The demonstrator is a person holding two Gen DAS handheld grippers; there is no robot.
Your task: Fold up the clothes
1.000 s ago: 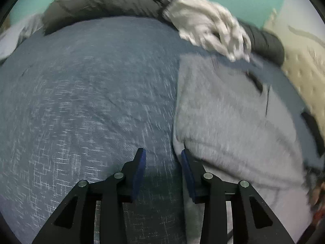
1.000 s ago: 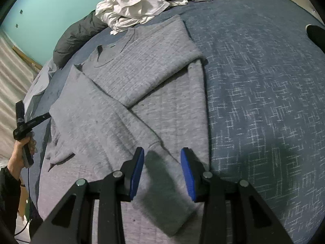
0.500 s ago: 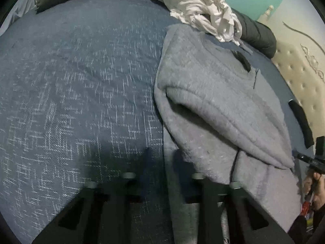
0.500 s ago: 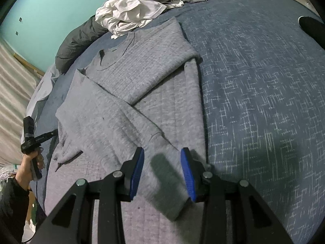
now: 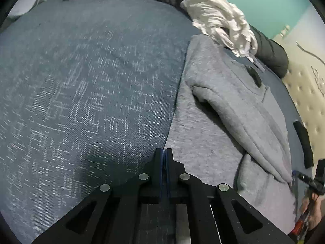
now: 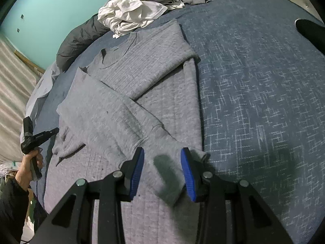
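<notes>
A grey sweater (image 6: 126, 105) (image 5: 215, 109) lies flat on the blue bed cover (image 6: 254, 93), with both sleeves folded across its body. My left gripper (image 5: 164, 152) is shut, its tips right at the sweater's side edge, which runs in between the pads. In the right wrist view a hand holds that gripper (image 6: 50, 132) at the sweater's far left edge. My right gripper (image 6: 162, 162) stands open just above a folded sleeve's cuff (image 6: 174, 179), near the sweater's right edge. Its blue pads (image 6: 187, 172) touch nothing.
A crumpled white garment pile (image 6: 134, 14) (image 5: 221, 20) and a dark duvet (image 6: 81, 38) lie at the head of the bed. A padded cream headboard (image 5: 304, 93) is at the right. A black object (image 5: 303, 142) lies by the sweater. The blue cover spreads wide on both sides.
The left gripper's jaws went from open to shut while it shifted along the sweater's side edge and rolled. The right gripper stayed open over the cuff, barely moving.
</notes>
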